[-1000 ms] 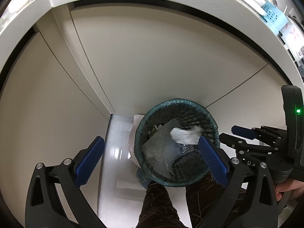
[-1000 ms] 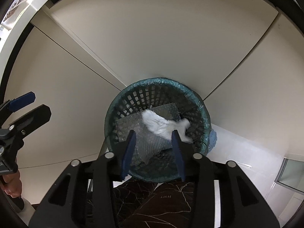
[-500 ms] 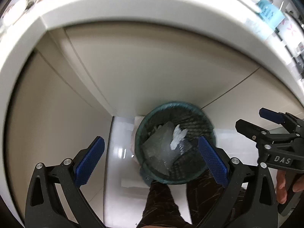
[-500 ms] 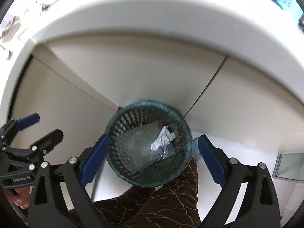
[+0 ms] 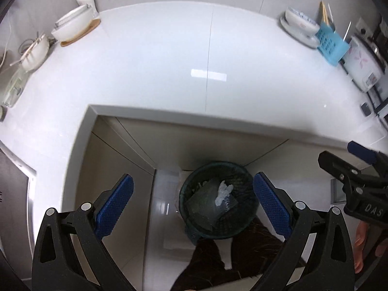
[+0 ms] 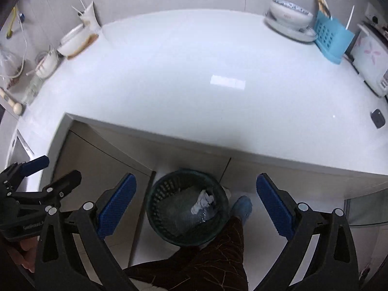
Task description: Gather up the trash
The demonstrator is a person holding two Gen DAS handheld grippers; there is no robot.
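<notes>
White and glossy, the bench (image 5: pixel 169 55) fills the upper part of both views, its front edge curving above beige cabinet doors (image 5: pixel 203 143) and a pale tiled floor (image 5: pixel 160 208). At the bench's far left corner stand white bowls (image 5: pixel 72 23), one of them on a wooden board. At the far right corner sit stacked dishes (image 5: pixel 299 25), a blue basket (image 5: pixel 331 46) with sticks in it, and a white cooker (image 5: pixel 363 70) at the right edge.

On the floor below the bench's front edge stands the dark green mesh bin (image 5: pixel 218 198), just before the cabinet doors. Inside it lie a crumpled white tissue (image 5: pixel 224 191) and a sheet of clear bubble wrap (image 5: pixel 206 201). The person's dark patterned trouser legs (image 6: pixel 208 254) reach to the bin's near side, and a blue slipper (image 6: pixel 241 207) shows just right of it in the right wrist view.

The left tongs (image 5: pixel 192 205) are spread wide with nothing between the blue pads (image 5: pixel 115 203), the bin far below the gap. The right tongs (image 6: pixel 196 205) have just been opening and now stand fully spread and empty, also above the bin; the tissue lies in the bin, not in their grasp. Each tool shows at the other's view edge, gripped by a hand (image 5: pixel 363 247).
</notes>
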